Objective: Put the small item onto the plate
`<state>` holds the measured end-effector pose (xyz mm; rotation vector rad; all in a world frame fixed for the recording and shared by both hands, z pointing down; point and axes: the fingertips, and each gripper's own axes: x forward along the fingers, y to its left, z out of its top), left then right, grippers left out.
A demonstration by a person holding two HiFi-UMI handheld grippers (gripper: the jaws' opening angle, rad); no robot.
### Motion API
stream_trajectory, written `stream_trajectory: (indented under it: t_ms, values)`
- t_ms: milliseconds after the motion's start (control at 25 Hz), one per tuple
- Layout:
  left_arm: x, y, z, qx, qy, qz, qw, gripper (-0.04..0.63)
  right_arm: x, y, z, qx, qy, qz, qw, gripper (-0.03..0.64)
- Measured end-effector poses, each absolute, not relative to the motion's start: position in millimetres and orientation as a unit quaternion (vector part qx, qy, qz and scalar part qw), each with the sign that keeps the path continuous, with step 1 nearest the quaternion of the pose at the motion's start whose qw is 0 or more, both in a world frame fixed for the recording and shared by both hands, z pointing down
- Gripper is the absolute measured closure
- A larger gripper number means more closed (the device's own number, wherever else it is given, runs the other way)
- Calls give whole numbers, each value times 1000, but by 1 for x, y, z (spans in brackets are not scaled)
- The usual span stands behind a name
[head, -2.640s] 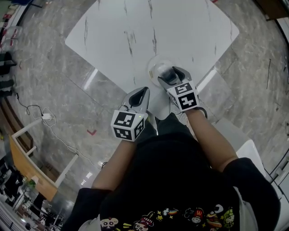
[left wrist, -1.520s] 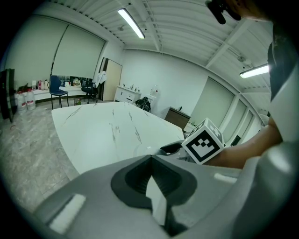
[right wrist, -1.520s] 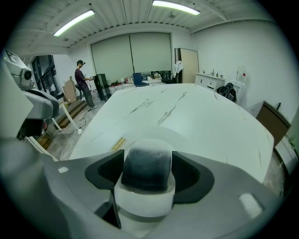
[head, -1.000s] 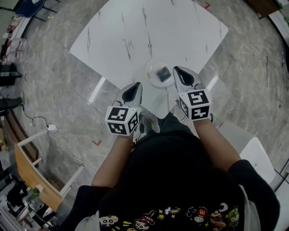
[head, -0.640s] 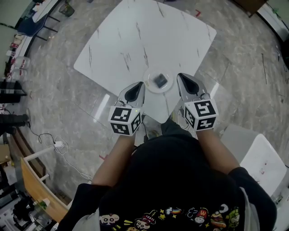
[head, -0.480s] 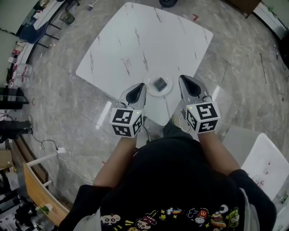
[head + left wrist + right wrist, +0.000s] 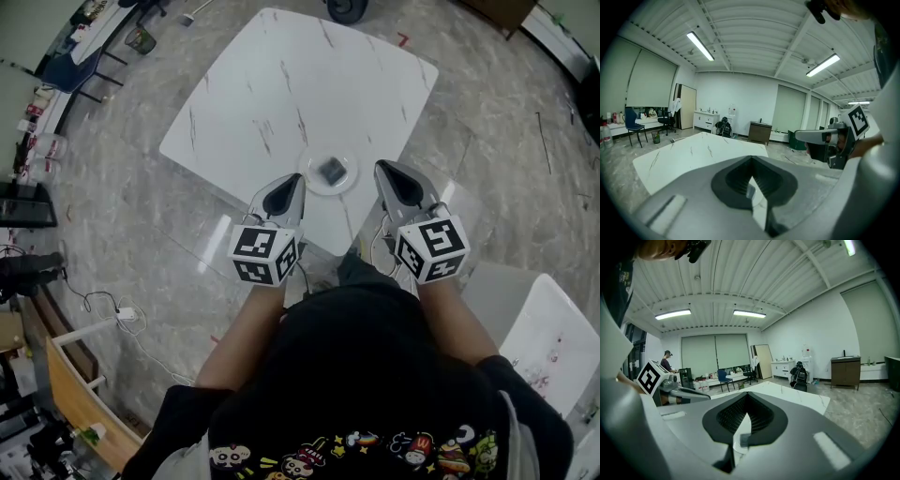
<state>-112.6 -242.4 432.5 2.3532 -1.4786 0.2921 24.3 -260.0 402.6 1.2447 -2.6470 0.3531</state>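
From where I stand the job looks done: the small item [image 7: 332,170], a dark squarish thing, lies in the middle of the plate [image 7: 310,180], and the plate sits on the white marble table [image 7: 281,84] just inside the corner that points at the person. The rest of the tabletop, out to the far corner and both side corners, carries nothing I can see. The left gripper [image 7: 292,180] is held off the table's near left edge and the right gripper [image 7: 382,169] off its near right edge, one on each side of the plate and apart from it. Neither touches the plate or the item. Each gripper's own view shows its jaws brought together with only a thin sliver between the pads and nothing in them. I judge the step in hand to be the finish, with both tools held clear after the placing. The next move calls for little: keep both tips away from the plate's rim so the item is not nudged off, and lower the grippers to rest.
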Motion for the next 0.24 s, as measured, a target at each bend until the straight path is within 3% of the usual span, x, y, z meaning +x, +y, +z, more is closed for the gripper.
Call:
stream_trajectory:
  t_ms: [240]
  values:
    - [-119,-228,423,827,-527,102,165,595,20,-251,402,414,-897,117,104,594]
